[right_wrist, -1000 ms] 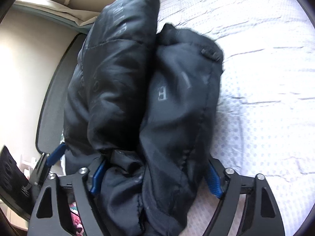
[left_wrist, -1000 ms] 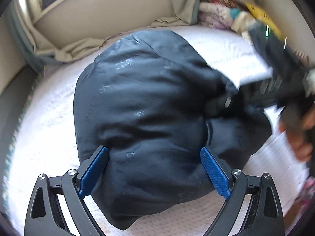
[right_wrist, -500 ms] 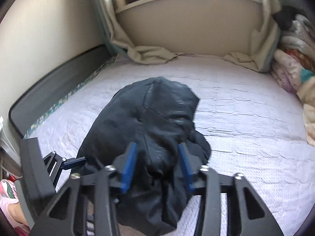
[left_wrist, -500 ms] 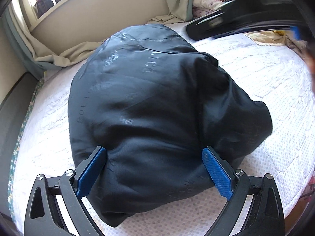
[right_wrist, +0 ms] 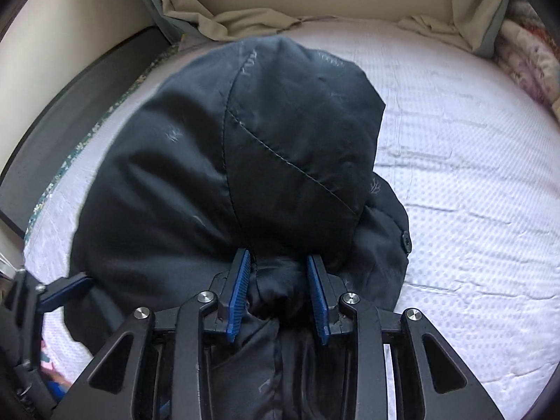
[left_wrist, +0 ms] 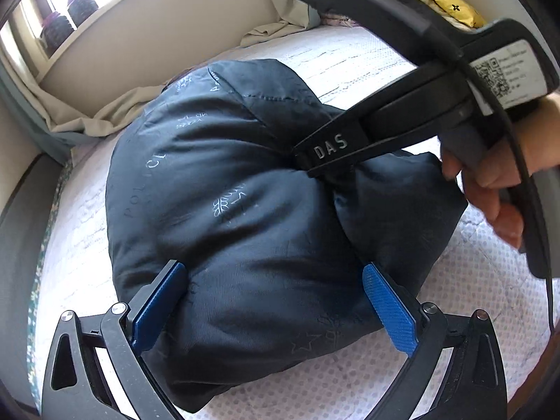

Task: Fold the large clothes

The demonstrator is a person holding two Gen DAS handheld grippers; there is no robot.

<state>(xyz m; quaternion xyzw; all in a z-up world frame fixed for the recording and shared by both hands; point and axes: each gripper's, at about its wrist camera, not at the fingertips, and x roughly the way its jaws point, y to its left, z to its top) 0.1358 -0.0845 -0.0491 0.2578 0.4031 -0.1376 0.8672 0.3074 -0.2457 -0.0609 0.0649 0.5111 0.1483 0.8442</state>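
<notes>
Bulky folded black padded jacket (right_wrist: 224,182) on white textured mattress (right_wrist: 462,210), centre frame. Crumpled beige curtain (right_wrist: 245,22) at 12 o'clock behind jacket. Pile of patterned fabrics (right_wrist: 528,59) at 2 o'clock. Dark bed frame edge (right_wrist: 70,105) at 9 to 10 o'clock, left of mattress.

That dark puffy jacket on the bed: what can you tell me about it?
The jacket is dark navy, padded, with shiny fabric, faint printed letters and snowflakes, stitched seams and a button. It lies bundled on the white bedspread. The right gripper pinches a bunch of it; the left gripper straddles its near edge, open.
</notes>
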